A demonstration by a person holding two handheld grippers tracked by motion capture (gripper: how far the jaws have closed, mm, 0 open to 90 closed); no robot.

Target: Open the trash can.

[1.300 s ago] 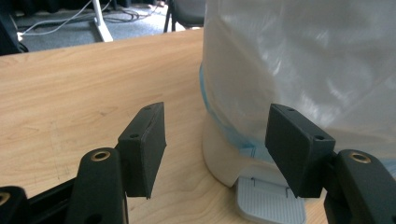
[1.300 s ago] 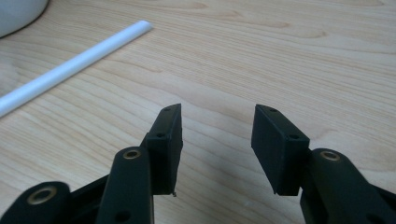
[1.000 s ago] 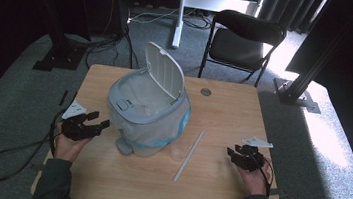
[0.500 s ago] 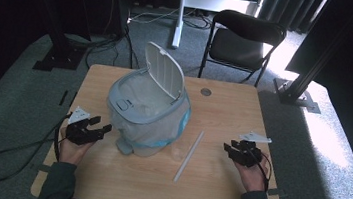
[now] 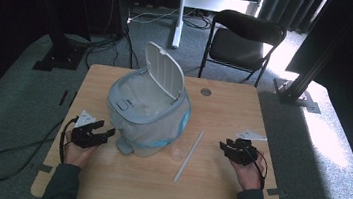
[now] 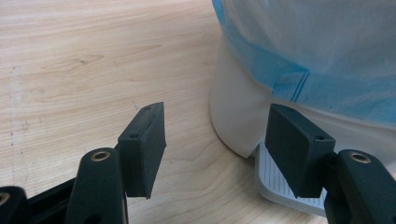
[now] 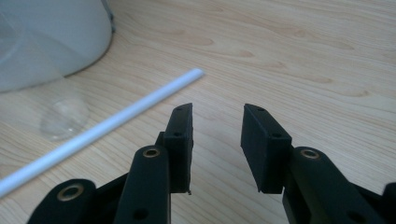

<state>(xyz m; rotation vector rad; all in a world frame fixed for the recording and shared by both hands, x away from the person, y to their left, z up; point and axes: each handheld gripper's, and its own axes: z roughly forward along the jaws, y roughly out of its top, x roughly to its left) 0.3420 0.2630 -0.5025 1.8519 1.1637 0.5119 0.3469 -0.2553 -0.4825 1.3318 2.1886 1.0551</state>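
Fingers, left: my left gripper (image 5: pixel 91 135) sits low over the bench (image 5: pixel 214 194), its fingers (image 6: pixel 142 149) well apart with nothing between them, just beside the base of the pedal bin (image 5: pixel 149 111).
Fingers, right: my right gripper (image 5: pixel 239 151) is near the bench's right side, fingers (image 7: pixel 180 147) parted with bare wood between them, gripping nothing.
Pedal: the grey ribbed foot pedal (image 6: pixel 280 184) pokes out under the bin, right behind my left gripper's right finger.
Rod: a thin white rod (image 5: pixel 188 155) lies flat on the bench between my two grippers, close beside the bin and apart from my right fingers.
Bin: stands upright at bench centre-left, lined with a blue-edged clear bag (image 6: pixel 327 60).
Lid: the white lid (image 5: pixel 165 72) is tipped up at the far side.
Beyond: a black chair (image 5: pixel 244 39) stands on the floor past the bench.
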